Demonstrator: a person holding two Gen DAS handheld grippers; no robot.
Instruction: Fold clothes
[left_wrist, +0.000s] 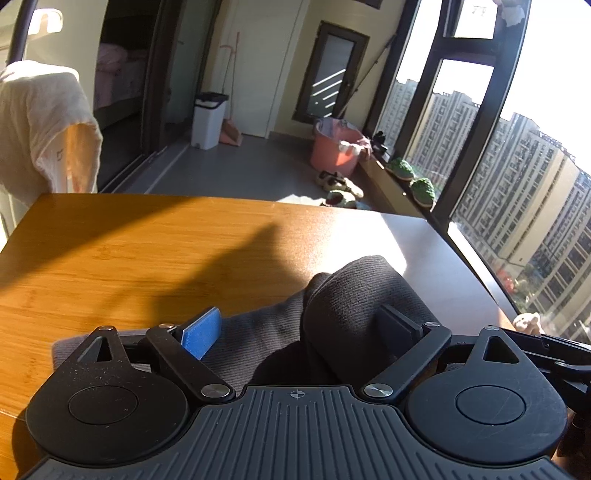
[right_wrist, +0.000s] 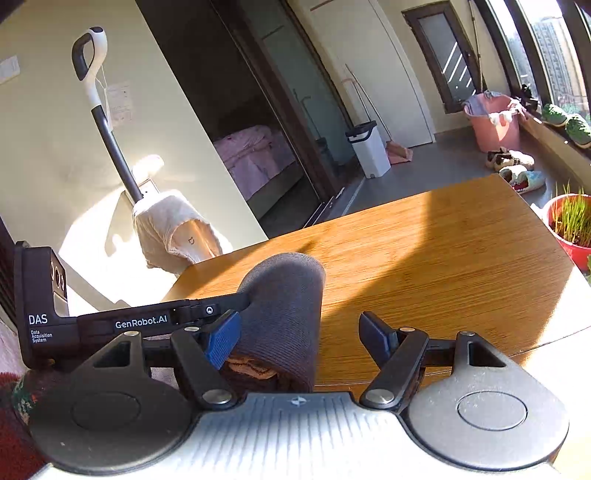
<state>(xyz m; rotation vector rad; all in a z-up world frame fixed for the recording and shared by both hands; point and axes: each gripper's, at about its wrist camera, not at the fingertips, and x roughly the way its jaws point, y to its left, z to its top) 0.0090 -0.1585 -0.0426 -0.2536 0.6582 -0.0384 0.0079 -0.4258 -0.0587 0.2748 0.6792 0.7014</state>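
The dark knitted garment (left_wrist: 354, 306) lies bunched at the near edge of the desk (left_wrist: 147, 251), at 6 o'clock in both wrist views. In our judgement we are mid-fold, between grasps. The left gripper (left_wrist: 299, 328) stands wide, the cloth lying between its jaws without being clamped. The right gripper (right_wrist: 299, 334) is also wide; the folded roll rests against its 9 o'clock pad (right_wrist: 221, 339) only. Next we should close each gripper on a firm edge and lay the fold flat toward 12 o'clock.
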